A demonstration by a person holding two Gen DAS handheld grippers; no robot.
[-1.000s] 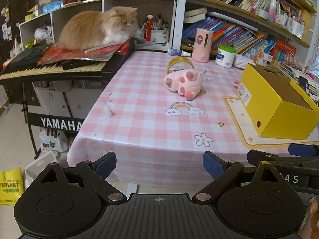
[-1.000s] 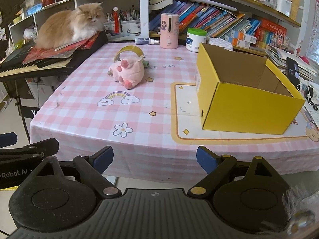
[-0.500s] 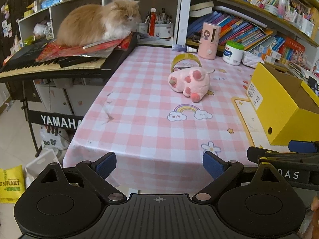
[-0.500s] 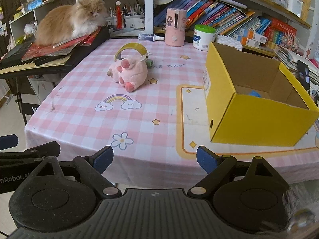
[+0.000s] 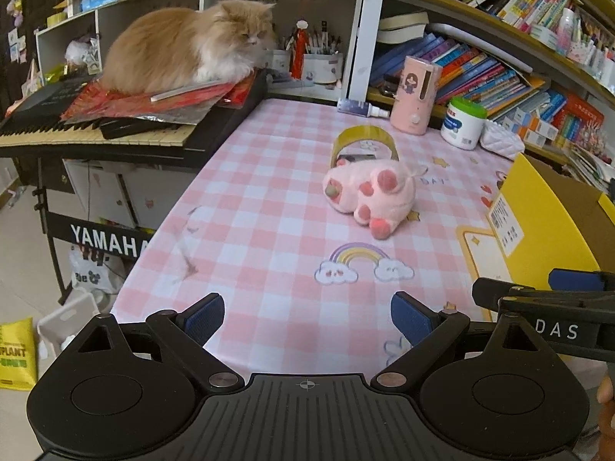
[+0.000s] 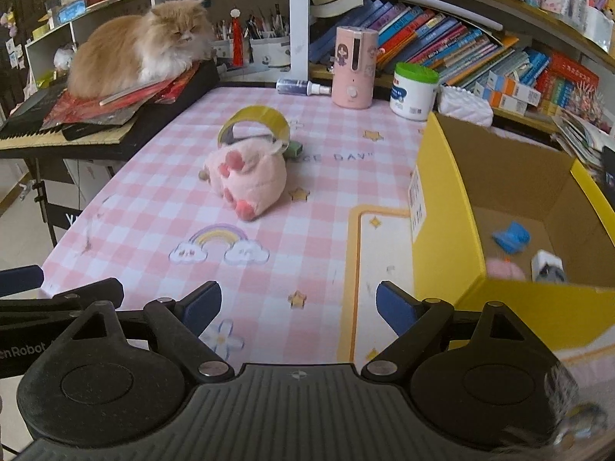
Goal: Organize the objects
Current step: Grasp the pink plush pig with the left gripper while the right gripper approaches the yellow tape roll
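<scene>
Hovering over the near edge of the pink checked tablecloth (image 5: 269,230), the left gripper (image 5: 307,317) and right gripper (image 6: 299,301) both gape empty. Farther on lies the pink plush toy (image 6: 250,182), touching a yellow tape roll (image 6: 253,121); the yellow box (image 6: 511,299) sits to the right, small items inside.

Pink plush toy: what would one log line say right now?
left gripper: open, empty | right gripper: open, empty | pink plush toy: on table | yellow box: partly filled
</scene>
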